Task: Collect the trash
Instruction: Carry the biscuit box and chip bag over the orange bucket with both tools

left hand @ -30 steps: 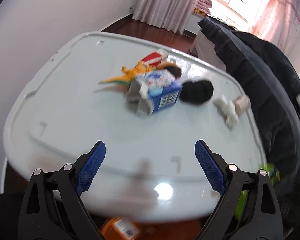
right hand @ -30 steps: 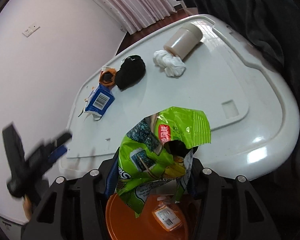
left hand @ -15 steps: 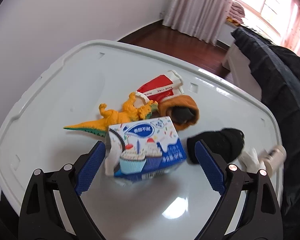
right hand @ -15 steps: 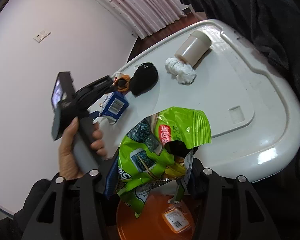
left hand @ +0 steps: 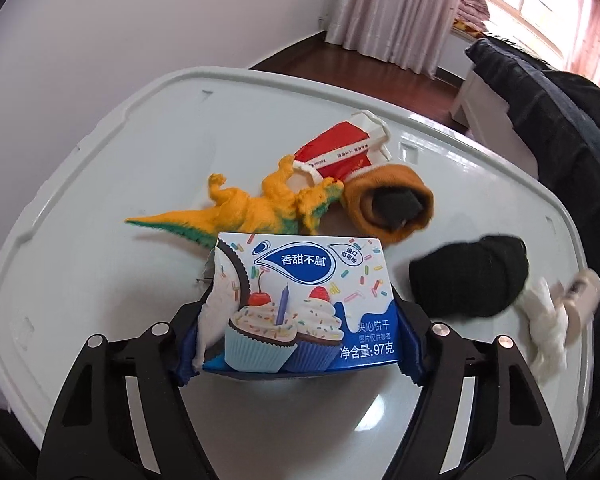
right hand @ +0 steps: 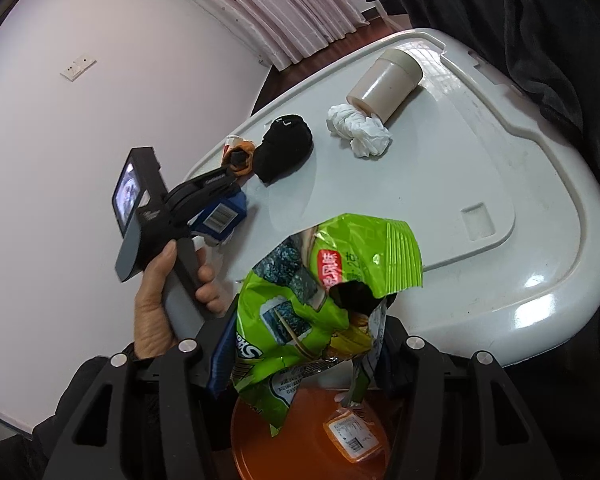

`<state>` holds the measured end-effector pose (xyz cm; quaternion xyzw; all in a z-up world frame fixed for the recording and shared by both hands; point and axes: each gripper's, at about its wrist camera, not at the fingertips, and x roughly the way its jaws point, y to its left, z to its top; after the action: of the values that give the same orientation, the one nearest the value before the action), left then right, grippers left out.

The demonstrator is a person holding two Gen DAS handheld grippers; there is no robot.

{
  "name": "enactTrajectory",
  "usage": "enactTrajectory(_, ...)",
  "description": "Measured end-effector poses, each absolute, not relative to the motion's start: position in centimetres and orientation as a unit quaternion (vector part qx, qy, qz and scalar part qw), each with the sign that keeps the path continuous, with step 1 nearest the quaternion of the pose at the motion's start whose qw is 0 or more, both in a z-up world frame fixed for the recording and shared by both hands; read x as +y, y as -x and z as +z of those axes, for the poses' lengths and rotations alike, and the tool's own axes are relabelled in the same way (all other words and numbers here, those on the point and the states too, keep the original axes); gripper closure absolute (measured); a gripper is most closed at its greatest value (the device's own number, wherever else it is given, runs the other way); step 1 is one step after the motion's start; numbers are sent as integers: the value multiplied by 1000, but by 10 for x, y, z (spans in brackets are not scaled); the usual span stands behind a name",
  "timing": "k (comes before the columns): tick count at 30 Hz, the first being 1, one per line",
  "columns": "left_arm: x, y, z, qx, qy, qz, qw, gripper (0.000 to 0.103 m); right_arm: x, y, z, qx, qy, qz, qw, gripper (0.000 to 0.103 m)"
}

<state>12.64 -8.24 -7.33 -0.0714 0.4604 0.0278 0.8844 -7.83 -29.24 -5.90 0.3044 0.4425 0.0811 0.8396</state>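
My left gripper [left hand: 298,344] is shut on a blue and white biscuit box [left hand: 300,304] on the white table [left hand: 120,152]; the box [right hand: 220,220] and that gripper [right hand: 204,196] also show in the right wrist view. My right gripper [right hand: 300,356] is shut on a torn green snack bag [right hand: 320,280], held over an orange bin [right hand: 300,440] below the table edge. A small orange packet [right hand: 352,434] lies in the bin. A red and white carton [left hand: 340,152], crumpled white tissue [right hand: 358,134] and a beige cup [right hand: 384,82] on its side lie on the table.
An orange toy dinosaur [left hand: 252,212], a rolled orange sock [left hand: 388,204] and a black sock [left hand: 468,280] lie beyond the box. A dark-covered bed [left hand: 560,120] borders the table's right side. A white wall [left hand: 120,40] stands to the left.
My left gripper moved forward over the table to the biscuit box and shut on it. My right gripper kept holding the green bag over the bin.
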Motion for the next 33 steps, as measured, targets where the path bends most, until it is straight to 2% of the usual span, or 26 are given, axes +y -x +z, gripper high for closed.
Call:
enactTrajectory(9,-69,-71,-39,435,50,-51,898,31,-293,79,-58,435,-279,51,854,49)
enactTrajectory(18,-54,33,7,404,-25,-145,903,31,-284,84,-49,424,-252,48,869,49)
enactTrajectory(26,-42,113,14,372,-108,-169,906,31,-256,116,-19,418,-222,83,877,49)
enactTrajectory(33,-30,146,5,381,-112,-198,896,31,-234,158,7,412,-190,109,884,48)
